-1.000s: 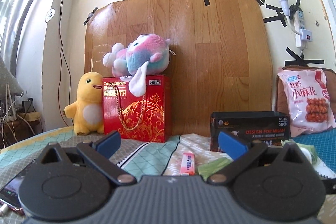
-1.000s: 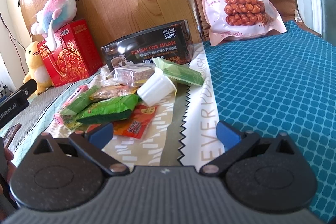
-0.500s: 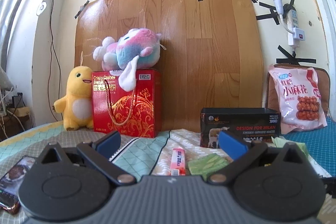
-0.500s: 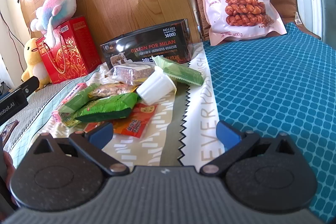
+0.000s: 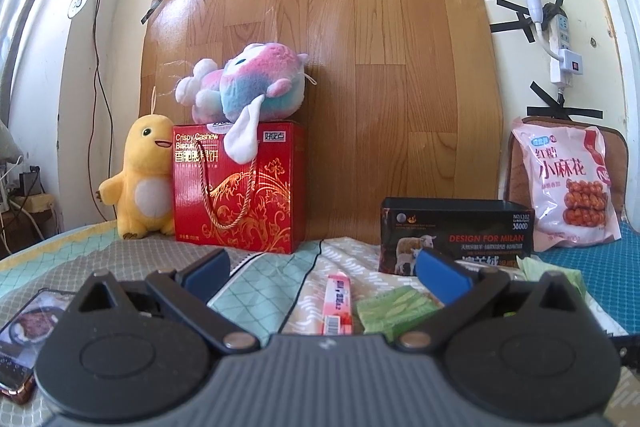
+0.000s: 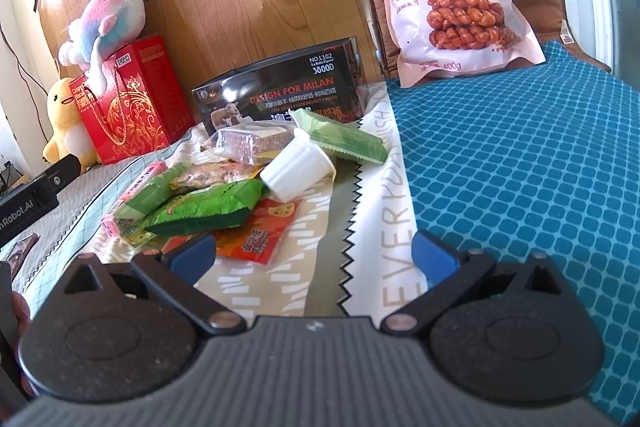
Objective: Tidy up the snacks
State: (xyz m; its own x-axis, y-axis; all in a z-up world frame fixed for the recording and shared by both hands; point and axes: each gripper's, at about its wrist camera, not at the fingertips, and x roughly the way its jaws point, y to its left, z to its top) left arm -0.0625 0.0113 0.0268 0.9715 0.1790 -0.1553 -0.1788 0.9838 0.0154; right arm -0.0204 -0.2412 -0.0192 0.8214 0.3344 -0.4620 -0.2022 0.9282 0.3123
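Observation:
A pile of small snacks lies on the cloth in front of a black open box (image 6: 280,87): a white cup (image 6: 298,169) on its side, a green packet (image 6: 208,207), an orange-red packet (image 6: 264,233), a clear-wrapped bar (image 6: 248,143), a light green packet (image 6: 344,141) and a pink stick pack (image 5: 339,301). My right gripper (image 6: 312,255) is open and empty, just short of the pile. My left gripper (image 5: 324,273) is open and empty, above the pink stick pack and a green packet (image 5: 394,311). The black box also shows in the left wrist view (image 5: 456,233).
A red biscuit gift box (image 5: 240,187) with a plush toy (image 5: 248,87) on top and a yellow plush (image 5: 146,179) stand at the back left. A big pink snack bag (image 6: 448,3) leans at the back right over a teal mat (image 6: 540,167). A phone (image 5: 24,343) lies at left.
The left wrist view has shifted a little, up and then back down. My right gripper has crept slightly closer to the snack pile. Both grippers stay open and empty.

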